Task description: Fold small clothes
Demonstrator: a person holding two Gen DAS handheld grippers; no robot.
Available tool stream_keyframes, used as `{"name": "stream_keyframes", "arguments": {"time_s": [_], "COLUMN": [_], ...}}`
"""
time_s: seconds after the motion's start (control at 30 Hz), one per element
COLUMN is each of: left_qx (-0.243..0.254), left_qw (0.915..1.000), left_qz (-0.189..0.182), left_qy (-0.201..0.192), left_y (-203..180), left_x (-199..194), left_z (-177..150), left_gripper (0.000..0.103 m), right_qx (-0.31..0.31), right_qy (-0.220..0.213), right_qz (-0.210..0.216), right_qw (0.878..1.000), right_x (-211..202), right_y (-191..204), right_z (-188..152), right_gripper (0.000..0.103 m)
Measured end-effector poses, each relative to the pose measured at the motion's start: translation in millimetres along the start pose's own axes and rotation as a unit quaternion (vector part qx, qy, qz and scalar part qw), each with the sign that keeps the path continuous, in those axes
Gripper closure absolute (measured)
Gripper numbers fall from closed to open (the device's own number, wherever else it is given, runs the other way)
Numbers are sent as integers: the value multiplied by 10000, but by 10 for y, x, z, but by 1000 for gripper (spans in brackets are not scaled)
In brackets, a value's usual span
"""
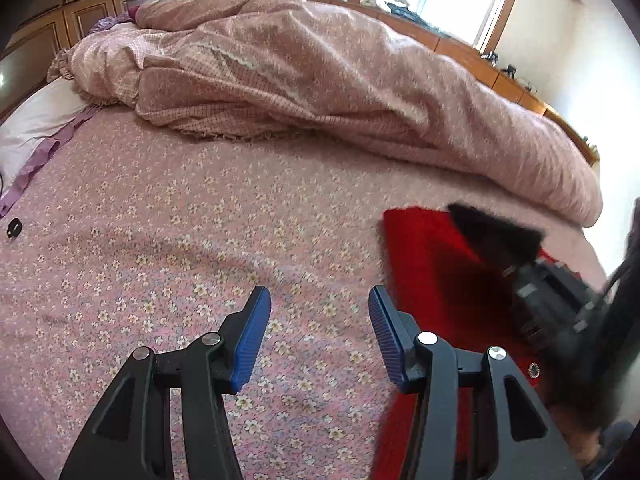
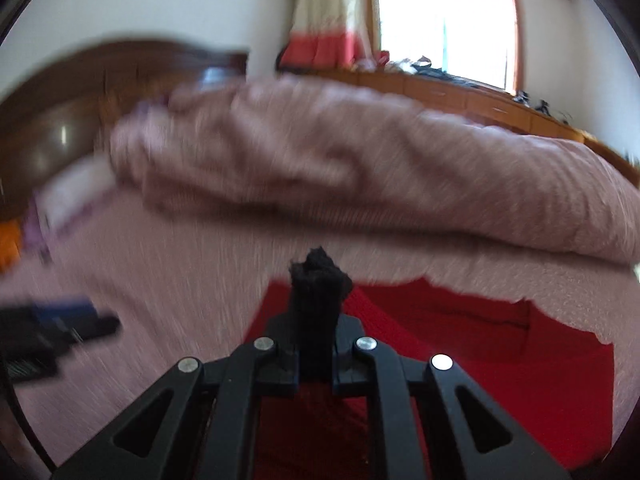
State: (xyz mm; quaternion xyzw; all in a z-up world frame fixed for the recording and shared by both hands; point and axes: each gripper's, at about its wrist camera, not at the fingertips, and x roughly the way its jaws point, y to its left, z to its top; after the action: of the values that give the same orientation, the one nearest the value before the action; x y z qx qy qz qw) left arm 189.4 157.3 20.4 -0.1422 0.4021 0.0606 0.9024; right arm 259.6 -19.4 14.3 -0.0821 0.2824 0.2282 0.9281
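A red garment [image 1: 436,280] lies flat on the floral bed sheet [image 1: 160,240], at the right in the left wrist view and low centre in the right wrist view [image 2: 460,360]. My left gripper [image 1: 320,320] is open and empty, hovering over the sheet just left of the garment's edge. My right gripper [image 2: 318,304] is shut on a black cuff or trim [image 2: 320,280] of the garment and holds it above the red cloth. It shows in the left wrist view [image 1: 516,268] with the black piece [image 1: 496,236] sticking out.
A bunched pink quilt [image 1: 340,80] lies across the far side of the bed. A white pillow [image 1: 36,124] sits at the left by the dark wooden headboard [image 1: 80,8]. A wooden cabinet [image 1: 480,60] runs under the window. A small black ring [image 1: 14,227] lies on the sheet, far left.
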Motion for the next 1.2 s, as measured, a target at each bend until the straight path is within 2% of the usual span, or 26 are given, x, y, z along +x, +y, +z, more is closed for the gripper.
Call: {"name": "stream_keyframes", "arguments": {"time_s": [0.1, 0.3, 0.4, 0.47, 0.53, 0.6, 0.63, 0.7, 0.77, 0.87, 0.93, 1.07, 1.17, 1.2], "left_qx": [-85, -222, -287, -287, -241, -206, -194, -180, -172, -132, -57, 210, 438, 540], "left_qw": [9999, 9997, 9995, 9994, 9996, 9997, 9997, 9997, 9997, 9996, 9997, 9995, 9988, 9983], "left_qz": [-91, -109, -105, -130, -124, -128, -139, -153, -165, -210, -216, -198, -216, -197], "left_qy": [6, 14, 107, 119, 92, 75, 82, 101, 114, 121, 109, 100, -31, -131], "left_y": [28, 101, 119, 112, 93, 78, 74, 65, 59, 40, -1, -148, -291, -368], "left_x": [-24, -25, 12, 14, 1, -8, -4, 7, 15, 15, 18, 49, 57, 66], "left_z": [18, 47, 43, 45, 49, 52, 56, 61, 62, 52, 36, -22, -56, -63], "left_gripper": [58, 58, 58, 58, 58, 58, 58, 58, 58, 58, 58, 58, 58, 58], "right_qx": [-239, -404, -509, -381, -249, -204, -169, -49, 241, 816, 1120, 1585, 1648, 1728], "right_qy": [125, -254, 12, 316, 386, 400, 390, 297, 193, 18, -24, -5, 124, 241], "right_qz": [-45, -30, -55, -78, -31, 49, 145, 562, 1028, 1467, 1572, 1356, 618, 250], "right_qw": [9996, 9989, 9987, 9987, 9989, 9990, 9990, 9980, 9942, 9858, 9812, 9780, 9843, 9843], "right_x": [95, -84, 61, 215, 284, 306, 303, 252, 176, -9, -123, -517, -776, -832], "right_y": [168, 268, 329, 298, 282, 298, 303, 297, 248, 67, -76, -669, -1242, -1514], "right_z": [-162, -40, -42, -124, -174, -190, -185, -163, -130, -97, -98, -259, -482, -580], "right_gripper": [93, 93, 93, 93, 93, 86, 83, 66, 56, 55, 54, 53, 53, 59]}}
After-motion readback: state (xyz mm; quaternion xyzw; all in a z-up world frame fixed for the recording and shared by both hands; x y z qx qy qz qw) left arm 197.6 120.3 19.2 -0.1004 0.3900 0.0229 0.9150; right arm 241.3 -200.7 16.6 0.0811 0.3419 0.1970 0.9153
